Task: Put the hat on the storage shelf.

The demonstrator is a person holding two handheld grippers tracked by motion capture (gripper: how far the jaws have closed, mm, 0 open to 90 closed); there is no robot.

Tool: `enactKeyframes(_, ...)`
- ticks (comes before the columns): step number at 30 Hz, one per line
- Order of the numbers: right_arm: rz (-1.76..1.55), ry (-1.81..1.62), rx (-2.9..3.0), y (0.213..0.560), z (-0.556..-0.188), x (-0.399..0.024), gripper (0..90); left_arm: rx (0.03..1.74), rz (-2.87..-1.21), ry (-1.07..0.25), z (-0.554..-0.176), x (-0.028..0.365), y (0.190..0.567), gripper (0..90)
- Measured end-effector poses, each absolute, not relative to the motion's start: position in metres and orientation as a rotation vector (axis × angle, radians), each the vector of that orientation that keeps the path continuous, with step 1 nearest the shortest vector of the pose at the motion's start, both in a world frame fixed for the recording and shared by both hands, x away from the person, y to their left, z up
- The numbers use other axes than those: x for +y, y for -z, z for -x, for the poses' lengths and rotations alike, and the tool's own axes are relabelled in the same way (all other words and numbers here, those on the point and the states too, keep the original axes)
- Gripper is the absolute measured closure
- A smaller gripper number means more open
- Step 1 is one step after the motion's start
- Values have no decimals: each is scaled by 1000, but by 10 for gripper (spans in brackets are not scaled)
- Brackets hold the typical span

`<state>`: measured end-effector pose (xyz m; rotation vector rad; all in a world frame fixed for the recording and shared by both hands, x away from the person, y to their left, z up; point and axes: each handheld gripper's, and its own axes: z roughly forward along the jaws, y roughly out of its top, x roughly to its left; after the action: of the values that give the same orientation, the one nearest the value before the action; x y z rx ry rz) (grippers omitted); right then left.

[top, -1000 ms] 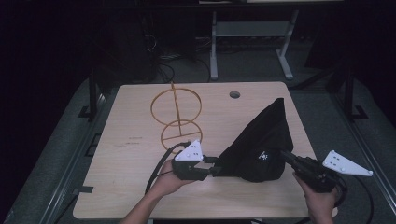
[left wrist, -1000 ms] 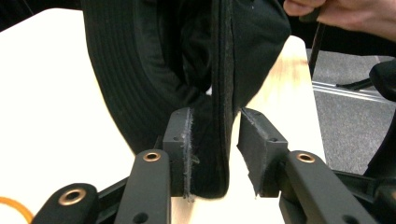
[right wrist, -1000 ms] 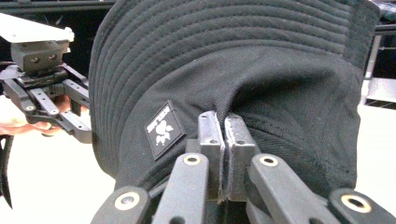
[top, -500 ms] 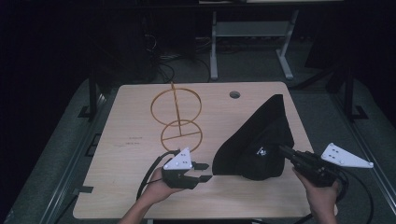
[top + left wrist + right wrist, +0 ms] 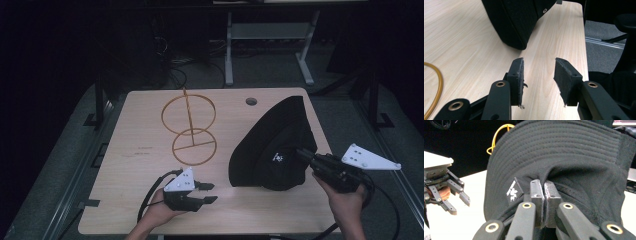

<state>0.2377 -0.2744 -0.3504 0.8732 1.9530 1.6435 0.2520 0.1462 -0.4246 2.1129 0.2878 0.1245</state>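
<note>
A black bucket hat (image 5: 272, 140) with a small white logo stands tilted on the right half of the wooden table (image 5: 140, 150). My right gripper (image 5: 300, 152) comes in from the right and is shut on the hat's fabric near the logo; the right gripper view has the pads (image 5: 543, 183) pinching a fold of the hat (image 5: 554, 152). My left gripper (image 5: 209, 192) hovers near the table's front edge, left of the hat. Its jaws have just been opening and hold nothing. In the left gripper view the gripper (image 5: 539, 61) points at the hat's brim (image 5: 519, 22) a short way off.
A gold wire stand (image 5: 189, 125) with two rings on a post sits at the table's middle left. A round cable hole (image 5: 251, 101) lies near the far edge. Table edges drop to dark floor on all sides. The left gripper (image 5: 460, 207) appears left of the hat.
My left gripper has drawn back to the left, away from the hat's edge, with its jaws wider. The right gripper has risen a little, lifting the hat's near side.
</note>
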Motion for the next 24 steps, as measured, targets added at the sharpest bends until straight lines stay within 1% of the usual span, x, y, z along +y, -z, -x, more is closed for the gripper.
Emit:
enactKeyframes(6, -835, -1626, 1985, 336, -245, -270, 877, 298, -2099, -119, -249, 150, 426, 586)
enactKeyframes(19, -762, -1627, 2057, 304, -264, -258, 877, 254, -2117, -126, -245, 146, 430, 580)
enactKeyframes(24, -739, -1626, 2071, 297, -269, -254, 877, 242, -2114, -133, -244, 146, 429, 576)
